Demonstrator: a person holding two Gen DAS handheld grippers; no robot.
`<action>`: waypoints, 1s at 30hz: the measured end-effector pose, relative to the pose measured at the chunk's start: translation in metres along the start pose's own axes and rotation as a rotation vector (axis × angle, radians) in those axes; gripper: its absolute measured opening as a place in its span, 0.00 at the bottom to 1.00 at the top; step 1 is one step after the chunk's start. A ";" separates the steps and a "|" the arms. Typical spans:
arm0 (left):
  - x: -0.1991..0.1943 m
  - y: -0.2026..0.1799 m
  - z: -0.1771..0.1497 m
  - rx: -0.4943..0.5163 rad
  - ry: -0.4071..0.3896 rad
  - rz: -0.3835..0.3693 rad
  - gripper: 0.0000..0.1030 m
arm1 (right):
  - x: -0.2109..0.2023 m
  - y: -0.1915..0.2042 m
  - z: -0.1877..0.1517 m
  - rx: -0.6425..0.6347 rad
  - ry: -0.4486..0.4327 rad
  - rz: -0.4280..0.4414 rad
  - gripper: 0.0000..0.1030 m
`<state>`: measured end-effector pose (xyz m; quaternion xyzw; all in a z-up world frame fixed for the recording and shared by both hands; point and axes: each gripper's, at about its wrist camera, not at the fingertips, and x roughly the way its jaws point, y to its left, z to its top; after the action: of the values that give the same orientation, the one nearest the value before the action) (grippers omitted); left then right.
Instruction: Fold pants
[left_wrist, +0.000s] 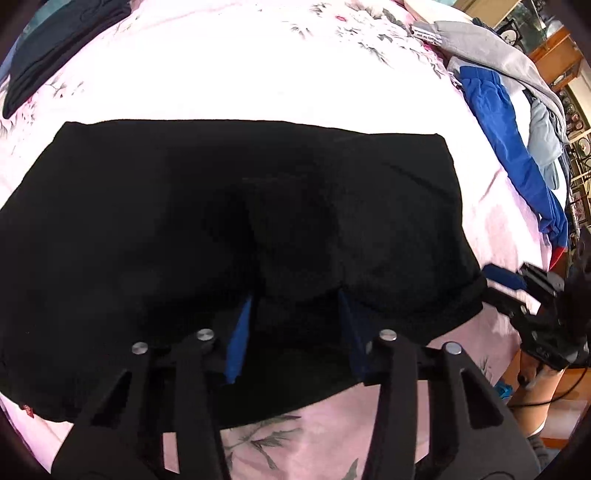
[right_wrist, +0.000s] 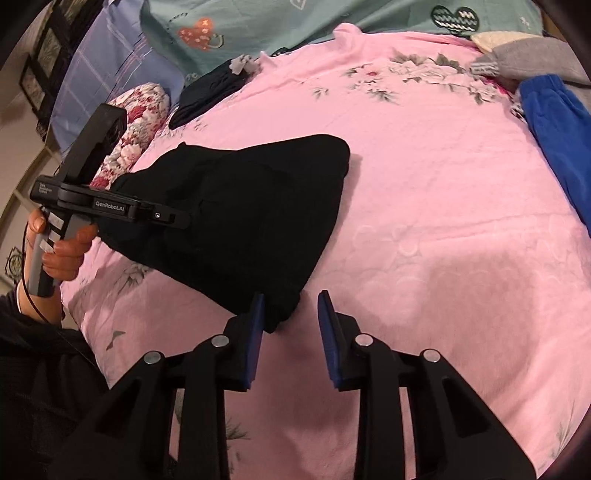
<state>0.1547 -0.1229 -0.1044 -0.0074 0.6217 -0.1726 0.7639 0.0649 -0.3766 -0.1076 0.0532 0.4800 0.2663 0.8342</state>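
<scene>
pants (left_wrist: 229, 221) lying part-folded, folds remaining | left gripper (left_wrist: 295, 314) pinching near hem (6 o'clock) | right gripper (right_wrist: 291, 314) gaping, corner unclamped

I see black pants (right_wrist: 236, 206) on a pink bedspread (right_wrist: 424, 206) printed with grey-green leaves and pale flowers. My grippers are black with blue pads (right_wrist: 327, 332). A bright blue garment (left_wrist: 506, 147) lies beside a grey one (left_wrist: 491, 51). Behind are a teal pillow (right_wrist: 295, 22) with hearts, a lilac checked one (right_wrist: 110, 70), and a red-flowered cushion (right_wrist: 136, 122).
</scene>
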 end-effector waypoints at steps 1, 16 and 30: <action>0.000 0.000 -0.001 0.000 0.000 0.002 0.42 | 0.002 -0.001 0.003 -0.013 0.000 0.004 0.30; 0.007 0.005 0.003 -0.018 -0.006 -0.019 0.44 | -0.008 0.046 -0.031 -0.069 0.066 0.055 0.10; -0.007 0.009 -0.012 0.000 -0.050 -0.015 0.47 | -0.001 0.000 -0.005 0.197 -0.080 -0.001 0.07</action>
<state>0.1447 -0.1098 -0.1027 -0.0165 0.6022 -0.1781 0.7780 0.0608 -0.3783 -0.1092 0.1451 0.4703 0.2152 0.8435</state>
